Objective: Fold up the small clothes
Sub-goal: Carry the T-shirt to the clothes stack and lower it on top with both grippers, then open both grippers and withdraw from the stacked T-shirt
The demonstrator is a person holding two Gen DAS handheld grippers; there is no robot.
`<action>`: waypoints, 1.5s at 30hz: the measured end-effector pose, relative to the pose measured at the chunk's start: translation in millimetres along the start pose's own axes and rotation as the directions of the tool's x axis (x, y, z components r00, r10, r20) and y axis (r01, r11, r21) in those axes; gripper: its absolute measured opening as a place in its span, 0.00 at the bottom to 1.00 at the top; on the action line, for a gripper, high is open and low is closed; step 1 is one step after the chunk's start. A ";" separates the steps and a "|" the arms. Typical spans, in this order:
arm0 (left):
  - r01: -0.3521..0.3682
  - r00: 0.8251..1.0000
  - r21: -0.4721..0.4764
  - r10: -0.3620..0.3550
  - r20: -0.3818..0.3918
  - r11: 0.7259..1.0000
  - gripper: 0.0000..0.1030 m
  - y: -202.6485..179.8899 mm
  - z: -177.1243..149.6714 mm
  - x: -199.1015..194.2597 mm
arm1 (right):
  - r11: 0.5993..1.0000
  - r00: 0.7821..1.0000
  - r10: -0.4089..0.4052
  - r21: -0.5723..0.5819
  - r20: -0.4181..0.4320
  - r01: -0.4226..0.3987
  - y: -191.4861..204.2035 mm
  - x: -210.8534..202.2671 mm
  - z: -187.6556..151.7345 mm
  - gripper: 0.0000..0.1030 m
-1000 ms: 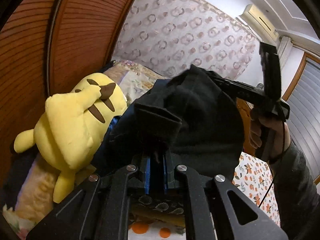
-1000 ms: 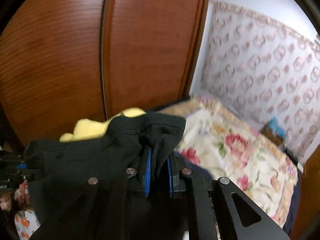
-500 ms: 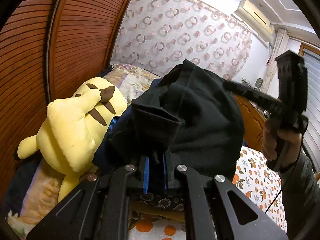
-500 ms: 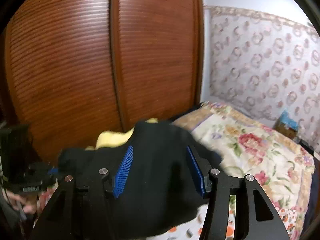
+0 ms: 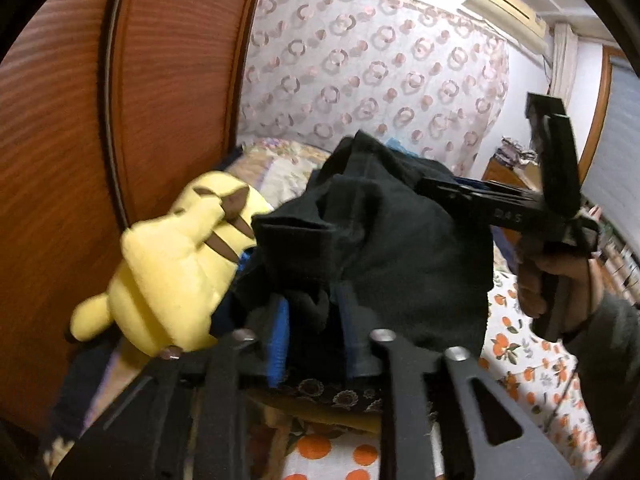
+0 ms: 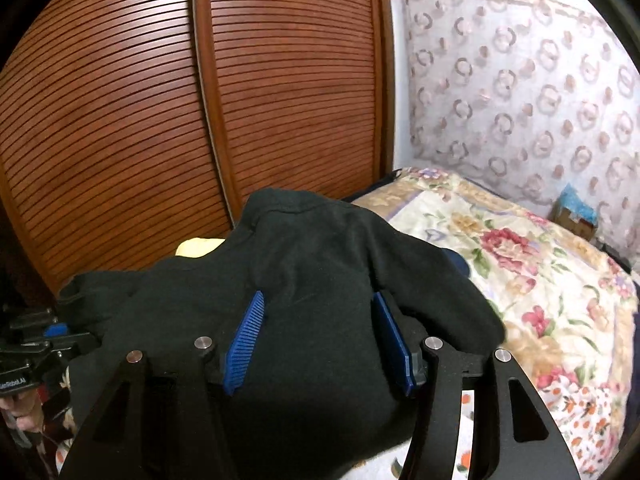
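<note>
The left gripper (image 5: 314, 330) points forward and slightly up over the bed (image 5: 520, 364), its blue pads (image 5: 280, 336) pinching a bunched fold of the black garment (image 5: 392, 248). The cloth rises from that pinch and drapes away ahead and to the right. A yellow plush (image 5: 172, 272) lies just left of the fingers, against the wooden wardrobe (image 5: 80, 140).

To the right and ahead, the right gripper (image 5: 452, 188) reaches in sideways, held level by the right hand (image 5: 556, 280), which wraps the handle from below; its fingers run into the top of the garment.

From the right wrist, the right gripper (image 6: 320, 336) has its jaws spread wide, blue pads (image 6: 246, 344) well apart. The garment (image 6: 304, 280) lies slack across and between them, unclamped, covering most of the space ahead. Beyond it to the right lies a floral quilt (image 6: 520, 264), with the wardrobe (image 6: 200, 100) ahead. The left gripper (image 6: 36, 344) shows dimly at the far left edge, beside the garment's end.
</note>
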State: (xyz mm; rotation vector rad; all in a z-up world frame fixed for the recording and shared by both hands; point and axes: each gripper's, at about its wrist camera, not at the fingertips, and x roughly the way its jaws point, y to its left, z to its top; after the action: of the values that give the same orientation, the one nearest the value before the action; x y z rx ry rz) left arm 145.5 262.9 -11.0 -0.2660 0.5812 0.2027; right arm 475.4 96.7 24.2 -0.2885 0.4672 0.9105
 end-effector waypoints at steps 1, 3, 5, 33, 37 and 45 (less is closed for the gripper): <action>-0.001 1.000 0.015 0.001 0.016 1.000 0.42 -2.7 0.6 -6.4 | 1.000 1.000 -0.006 -0.004 0.005 0.006 15.8 -22.1 -10.3 0.57; 0.002 1.000 0.032 -0.003 0.027 0.999 0.50 -6.1 1.3 -13.5 | 1.000 1.000 -0.019 -0.011 0.016 0.019 33.4 -53.8 -22.0 0.57; 0.000 0.999 0.053 -0.002 0.054 0.999 0.82 -11.8 2.0 -24.3 | 0.999 0.999 -0.028 -0.016 0.029 0.028 47.1 -76.5 -32.1 0.57; 0.101 0.985 0.247 -0.131 0.109 0.964 1.00 -119.1 -46.5 -75.1 | 0.952 0.956 -0.275 0.171 0.105 0.256 120.3 -278.4 -169.1 0.63; 0.116 0.984 0.267 -0.148 0.103 0.957 1.00 -147.6 -53.6 -79.4 | 0.931 0.941 -0.326 0.208 0.095 0.301 131.3 -306.4 -185.9 0.77; 0.148 0.977 0.312 -0.188 0.100 0.939 1.00 -197.8 -54.4 -89.5 | 0.877 0.889 -0.442 0.263 0.117 0.401 154.7 -354.6 -196.7 0.87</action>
State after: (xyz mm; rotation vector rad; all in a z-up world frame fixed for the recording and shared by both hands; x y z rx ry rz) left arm 96.3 49.1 33.4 -0.0036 0.4507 -0.0368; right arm 112.3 -141.1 26.2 -0.0871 0.3256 0.4386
